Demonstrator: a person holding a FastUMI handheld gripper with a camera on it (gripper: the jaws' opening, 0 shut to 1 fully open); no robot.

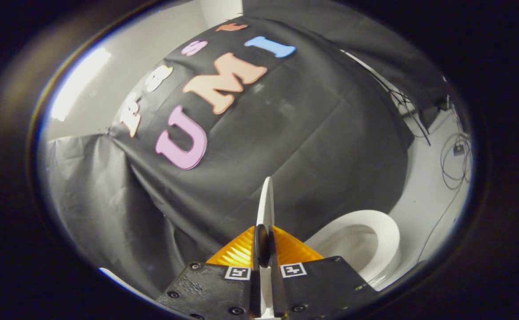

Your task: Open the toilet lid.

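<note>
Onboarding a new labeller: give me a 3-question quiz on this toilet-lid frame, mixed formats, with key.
1. True or false: the claw is shut on the thin white toilet lid, which is seen edge-on between its fingers.
2. Multiple choice: where is the open toilet bowl relative to the fingers? A) between them B) beside and below them, opposite the cloth's side C) behind the black cloth wall
3. Fill in: loose ____ lie on the pale floor beyond the bowl.

Key: 1 true; 2 B; 3 cables
</note>
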